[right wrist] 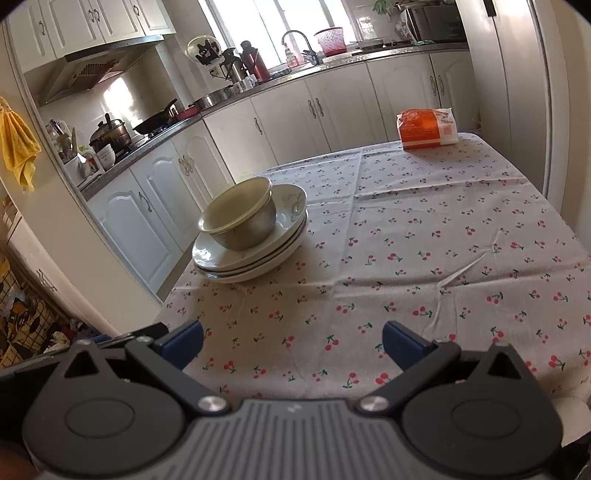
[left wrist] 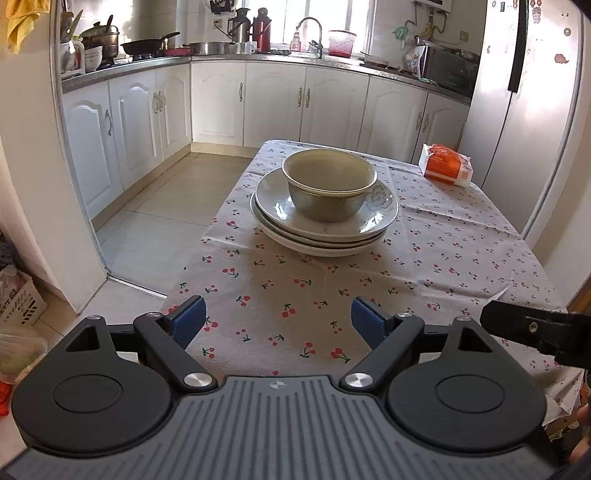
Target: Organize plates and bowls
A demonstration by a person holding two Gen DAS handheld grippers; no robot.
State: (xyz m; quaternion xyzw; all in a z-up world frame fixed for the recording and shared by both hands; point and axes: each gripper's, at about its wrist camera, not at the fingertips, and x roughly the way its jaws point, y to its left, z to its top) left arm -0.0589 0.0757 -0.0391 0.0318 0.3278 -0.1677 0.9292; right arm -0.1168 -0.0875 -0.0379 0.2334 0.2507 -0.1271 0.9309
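- The kitchen lies behind: white cupboards (left wrist: pixel 218 103), a sink tap (left wrist: pixel 310 27) under the window, a fridge (left wrist: pixel 524 110) at the right
- The table (left wrist: pixel 424 266), under a cherry-print cloth, fills the near ground; an orange packet (left wrist: pixel 447 164) sits at its far right corner
- The plates (left wrist: pixel 325 229) are stacked toward the table's far left edge, well apart from both tools
- The bowls (left wrist: pixel 328 181), nested, stand upright on the top plate; the pile is round, so no long axis matters
- The left gripper (left wrist: pixel 279 319) points straight at the pile and looks the nearer, spread wide and holding nothing
- The right gripper (right wrist: pixel 291 341) sees the pile ahead and to its left, likewise spread and empty
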